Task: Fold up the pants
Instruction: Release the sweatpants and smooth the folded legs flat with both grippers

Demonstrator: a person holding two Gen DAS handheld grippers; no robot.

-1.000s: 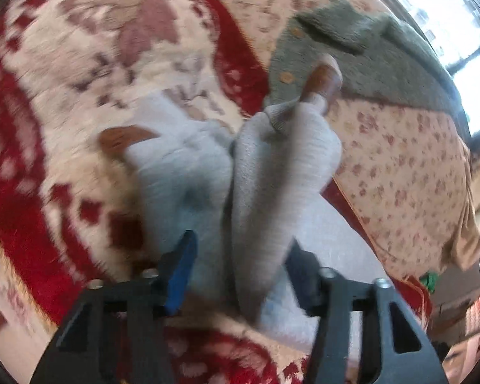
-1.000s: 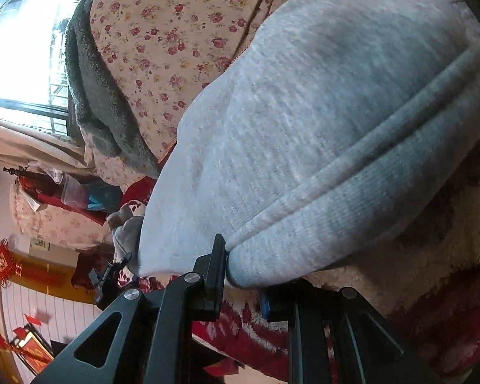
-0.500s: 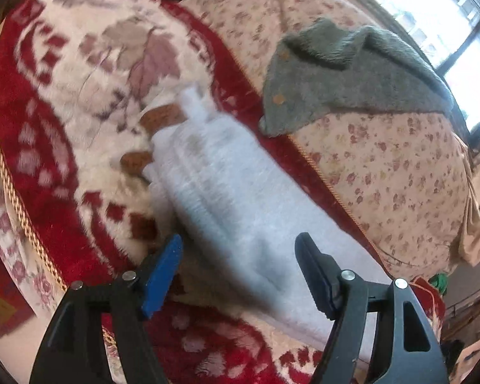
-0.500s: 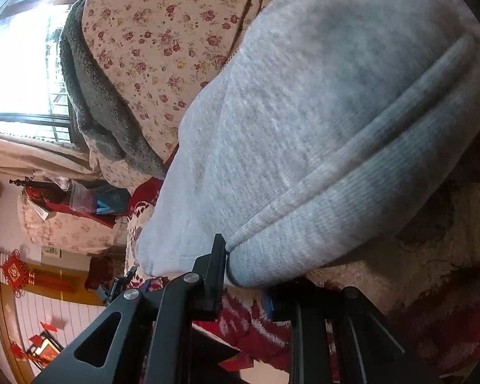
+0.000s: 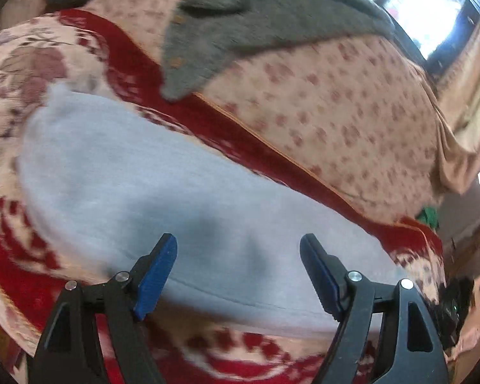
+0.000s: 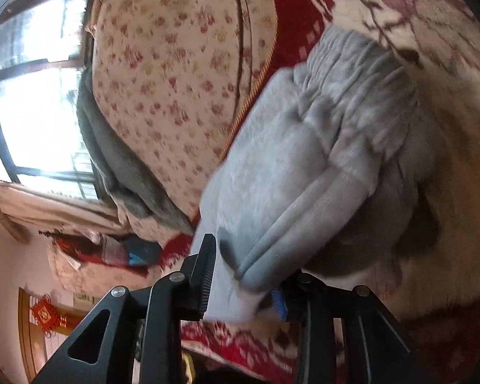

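The light grey pants point(image 5: 163, 204) lie folded lengthwise on the red and cream rug point(image 5: 22, 54). My left gripper point(image 5: 238, 275) is open and empty, its blue-padded jaws wide apart just above the cloth. In the right wrist view the pants point(image 6: 310, 160) lie bunched, with the ribbed waistband point(image 6: 304, 224) folded on top. My right gripper point(image 6: 244, 283) has its jaws partly apart, with the edge of the pants still lying between them.
A floral cream cover point(image 5: 336, 121) spreads behind the rug, with a grey fleece garment point(image 5: 240, 22) on it. A bright window point(image 6: 25, 96) lies beyond. Room clutter and a red hanging ornament point(image 6: 44, 313) sit at the far edge.
My left gripper let go of the pants, opened wide and drew back along them. My right gripper loosened its grip and pulled back, so more of the waistband shows.
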